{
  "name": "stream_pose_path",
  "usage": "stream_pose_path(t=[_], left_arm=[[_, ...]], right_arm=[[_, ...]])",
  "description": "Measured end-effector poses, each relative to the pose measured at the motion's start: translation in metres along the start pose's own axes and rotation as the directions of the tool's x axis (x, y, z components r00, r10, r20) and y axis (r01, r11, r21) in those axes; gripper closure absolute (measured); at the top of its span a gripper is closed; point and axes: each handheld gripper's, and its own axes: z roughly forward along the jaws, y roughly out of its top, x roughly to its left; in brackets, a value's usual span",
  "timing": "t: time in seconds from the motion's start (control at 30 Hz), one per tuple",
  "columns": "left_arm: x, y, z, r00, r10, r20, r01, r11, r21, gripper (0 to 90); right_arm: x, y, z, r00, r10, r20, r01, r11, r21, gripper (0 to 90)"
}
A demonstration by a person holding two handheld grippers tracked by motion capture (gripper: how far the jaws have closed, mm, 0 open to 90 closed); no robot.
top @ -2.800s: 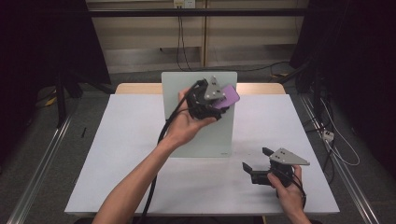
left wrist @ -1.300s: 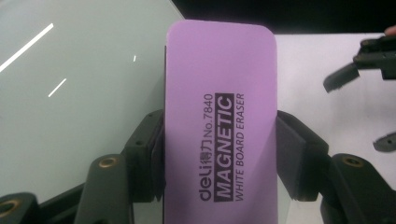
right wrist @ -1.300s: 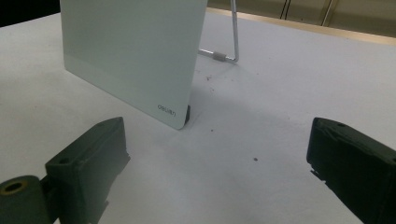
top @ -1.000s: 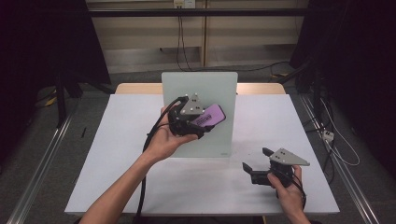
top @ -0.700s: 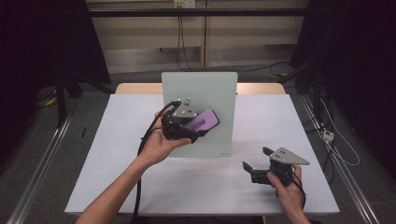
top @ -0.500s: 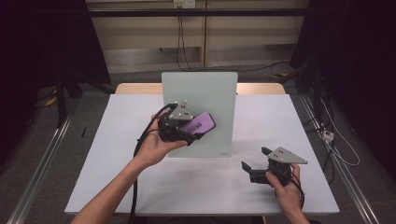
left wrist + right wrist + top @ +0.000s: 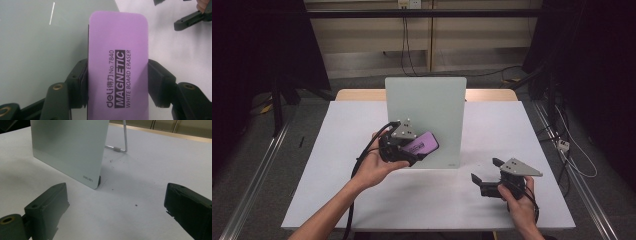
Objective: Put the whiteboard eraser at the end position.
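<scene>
left gripper (image 7: 419, 151): jaws clamped on the long edges of the eraser (image 7: 422, 145), one pad each side; held in the left hand (image 7: 374, 167), in front of the lower left part of the board (image 7: 427, 102).
eraser: purple, flat, rounded corners; high view shows it tilted, sticking out past the jaws toward the board face, whether it touches the board cannot be told.
left gripper view: eraser (image 7: 118, 62) seen close, black print reads "deli No.7840 MAGNETIC WHITE BOARD ERASER", not legible from above; pale board face (image 7: 37, 50) right behind it on the left, white table (image 7: 175, 47) on the right; tips of the other gripper's jaws at top right.
right gripper (image 7: 484, 176): jaws wide apart, nothing between them; held in the right hand (image 7: 519, 202), low over the table (image 7: 337, 150) near its front right, well apart from the eraser.
right gripper view: between its two jaws bare table (image 7: 140, 182); board (image 7: 70, 147) seen from the side, lower corner with small logo, dark foot (image 7: 99, 180) under that corner, wire stand (image 7: 120, 145) behind, neither foot nor stand visible from above.
board: upright, slightly leaning back, centre of table toward the far edge.
high view extra: both forearms come in from the bottom, cable (image 7: 354, 175) trails from left gripper along the left forearm.
</scene>
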Motion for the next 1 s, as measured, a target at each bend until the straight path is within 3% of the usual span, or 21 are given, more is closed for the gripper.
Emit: stream_pose_path(t=[0.2, 0.53, 0.6, 1.0], left_arm=[[-0.006, -0.007, 0.004, 0.9999, -0.004, 0.013, 0.003, 0.9989, 0.048, 41.0], [-0.01, -0.015, 0.015, 0.9989, -0.02, 0.043, 0.016, 0.996, 0.088, 41.0], [-0.009, -0.017, 0.017, 0.9977, -0.039, 0.056, 0.034, 0.9956, 0.088, 41.0], [-0.014, -0.022, 0.019, 0.9963, -0.064, 0.057, 0.058, 0.9932, 0.101, 41.0]], right_arm=[[-0.001, 0.0, 0.0, 1.0, 0.005, -0.003, -0.005, 1.0, -0.002, 5.2], [0.0, 0.0, 0.0, 0.9999, 0.006, -0.012, -0.006, 1.0, -0.004, 5.2], [0.001, 0.0, 0.0, 0.9999, 0.004, -0.011, -0.004, 1.0, -0.004, 5.2], [0.002, 0.001, 0.001, 1.0, -0.003, -0.009, 0.003, 1.0, 0.001, 5.2]])
